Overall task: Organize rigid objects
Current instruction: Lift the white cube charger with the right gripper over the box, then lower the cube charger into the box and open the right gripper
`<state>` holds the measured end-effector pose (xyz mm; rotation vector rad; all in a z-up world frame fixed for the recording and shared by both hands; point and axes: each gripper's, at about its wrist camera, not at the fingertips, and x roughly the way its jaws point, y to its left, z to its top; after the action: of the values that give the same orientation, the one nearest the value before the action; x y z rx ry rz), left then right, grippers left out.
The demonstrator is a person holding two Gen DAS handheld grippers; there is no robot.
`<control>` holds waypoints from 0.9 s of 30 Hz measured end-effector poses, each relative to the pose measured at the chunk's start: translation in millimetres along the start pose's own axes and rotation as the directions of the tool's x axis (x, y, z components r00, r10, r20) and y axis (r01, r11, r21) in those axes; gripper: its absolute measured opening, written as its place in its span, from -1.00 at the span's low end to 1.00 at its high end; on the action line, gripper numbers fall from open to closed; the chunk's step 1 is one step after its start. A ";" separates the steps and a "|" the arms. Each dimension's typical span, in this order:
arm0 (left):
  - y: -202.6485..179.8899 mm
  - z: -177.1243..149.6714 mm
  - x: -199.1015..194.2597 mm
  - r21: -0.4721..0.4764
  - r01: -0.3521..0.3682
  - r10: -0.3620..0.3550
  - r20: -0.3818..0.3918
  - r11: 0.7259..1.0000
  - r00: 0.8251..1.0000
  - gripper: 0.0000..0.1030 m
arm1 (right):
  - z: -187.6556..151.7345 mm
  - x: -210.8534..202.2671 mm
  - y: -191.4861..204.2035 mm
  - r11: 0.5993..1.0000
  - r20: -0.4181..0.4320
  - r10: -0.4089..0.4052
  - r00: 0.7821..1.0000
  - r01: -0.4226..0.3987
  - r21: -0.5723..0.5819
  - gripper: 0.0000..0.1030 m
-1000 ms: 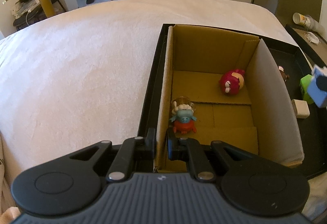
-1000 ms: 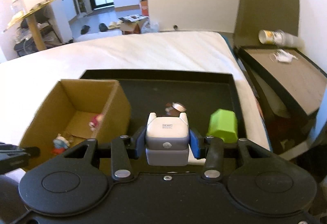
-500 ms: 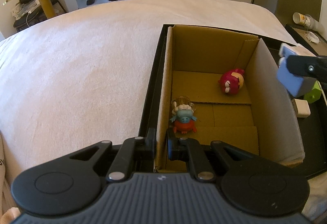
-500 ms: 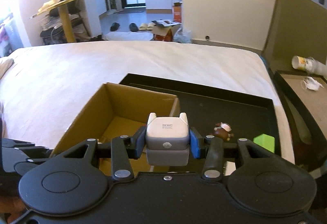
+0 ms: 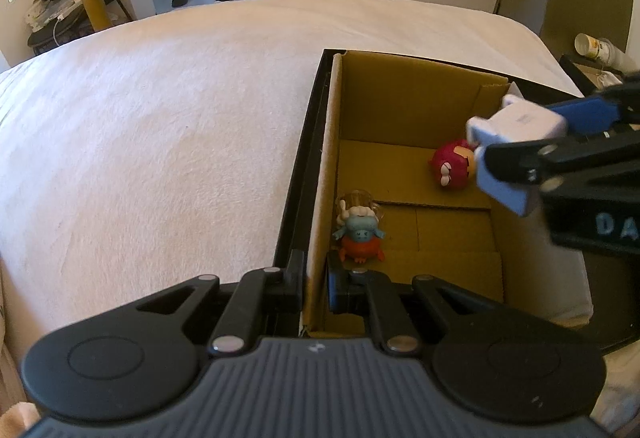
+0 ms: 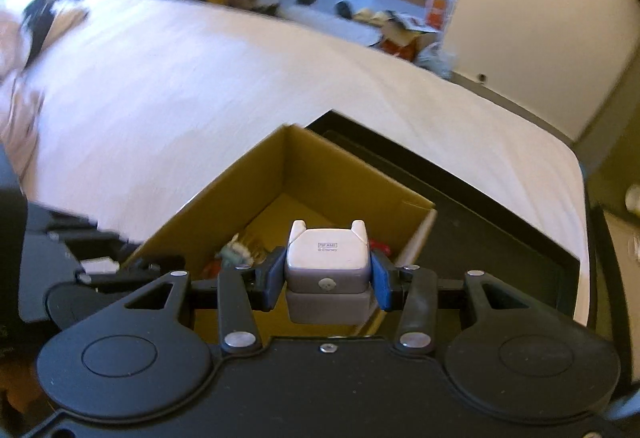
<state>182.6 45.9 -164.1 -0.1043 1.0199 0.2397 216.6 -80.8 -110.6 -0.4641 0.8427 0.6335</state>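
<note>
Left gripper [image 5: 314,288] clamped on near-left wall of cardboard box [image 5: 400,98], right gripper [image 6: 327,276] gripping white-and-grey toy cube [image 6: 327,258] above box's right side, red figurine [image 5: 450,166] partly hidden behind it, blue-and-red figurine [image 5: 360,234] near left wall, black tray [image 6: 480,222] cut off.

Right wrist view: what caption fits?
Right gripper carries a grey block toy above the cardboard box.

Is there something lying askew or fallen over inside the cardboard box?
Yes. The red round figure near the far right corner of the cardboard box lies tipped on its side, face sideways. The blue and orange figure by the left wall stands upright. Nothing looks spilled or damaged.
</note>
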 end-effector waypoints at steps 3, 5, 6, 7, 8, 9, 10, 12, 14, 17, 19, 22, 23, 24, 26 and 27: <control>1.2 -0.1 0.3 -0.002 0.004 -0.004 0.000 1.000 1.000 -0.80 | 6.2 6.3 8.0 0.997 -0.032 0.009 0.999 -0.011 -0.072 -0.15; 2.3 0.1 0.2 -0.005 0.007 -0.007 0.001 1.000 1.000 -0.80 | 9.8 9.4 12.7 0.993 -0.048 0.015 0.999 -0.020 -0.114 -0.15; 2.8 0.0 0.1 -0.007 0.009 -0.009 0.001 1.000 1.000 -0.80 | 11.3 11.1 13.3 0.991 -0.057 0.018 0.998 -0.026 -0.134 -0.15; 3.5 0.0 0.5 -0.009 0.010 -0.010 0.001 1.000 1.000 -0.80 | 13.4 12.5 14.9 0.988 -0.066 0.020 0.998 -0.030 -0.152 -0.15; 3.9 0.1 0.5 -0.011 0.012 -0.012 0.002 1.000 1.000 -0.80 | 15.5 14.3 16.4 0.985 -0.076 0.018 0.997 -0.031 -0.171 -0.15; 4.4 0.0 0.4 -0.012 0.013 -0.013 0.002 1.000 1.000 -0.80 | 17.4 16.2 18.1 0.980 -0.086 0.014 0.996 -0.031 -0.195 -0.15; 4.9 -0.2 0.5 -0.013 0.014 -0.014 0.002 1.000 1.000 -0.80 | 18.4 18.5 18.9 0.976 -0.094 0.011 0.996 -0.031 -0.214 -0.15; 5.5 -0.5 0.2 -0.015 0.017 -0.017 0.003 1.000 1.000 -0.80 | 20.3 22.3 21.0 0.967 -0.108 0.006 0.994 -0.033 -0.252 -0.15; 5.7 -0.6 0.0 -0.017 0.019 -0.019 0.004 1.000 1.000 -0.80 | 22.3 27.1 22.4 0.959 -0.123 -0.002 0.992 -0.033 -0.282 -0.15; 6.2 -1.0 0.0 -0.018 0.022 -0.022 0.005 1.000 1.000 -0.80 | 24.0 33.6 22.1 0.949 -0.142 -0.009 0.990 -0.036 -0.314 -0.15; 6.6 -1.2 -0.6 -0.020 0.025 -0.024 0.007 0.999 1.000 -0.80 | 23.6 37.1 22.8 0.941 -0.157 -0.017 0.987 -0.038 -0.337 -0.15; 7.2 -1.1 -0.5 -0.022 0.027 -0.027 0.009 0.999 1.000 -0.80 | 21.6 43.3 21.5 0.927 -0.172 -0.053 0.984 -0.016 -0.375 -0.15; 7.4 -1.1 -0.4 -0.023 0.027 -0.027 0.009 0.999 1.000 -0.80 | 21.3 44.9 21.4 0.923 -0.176 -0.061 0.982 -0.011 -0.384 -0.15; 7.6 -1.0 -0.3 -0.023 0.028 -0.028 0.009 0.999 1.000 -0.80 | 20.6 45.9 21.0 0.919 -0.177 -0.070 0.982 -0.006 -0.394 -0.15; 7.9 -1.0 -0.6 -0.022 0.033 -0.032 0.011 0.999 0.999 -0.80 | 18.4 45.8 22.0 0.904 -0.168 -0.094 0.981 0.014 -0.426 -0.16; 7.9 -1.0 -0.9 -0.020 0.036 -0.035 0.013 0.999 0.999 -0.80 | 16.8 42.8 23.7 0.895 -0.154 -0.103 0.983 0.024 -0.445 -0.17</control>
<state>179.4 53.3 -163.6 -0.1388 1.0023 0.2179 231.1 -39.4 -138.0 -0.9694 0.8440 0.7334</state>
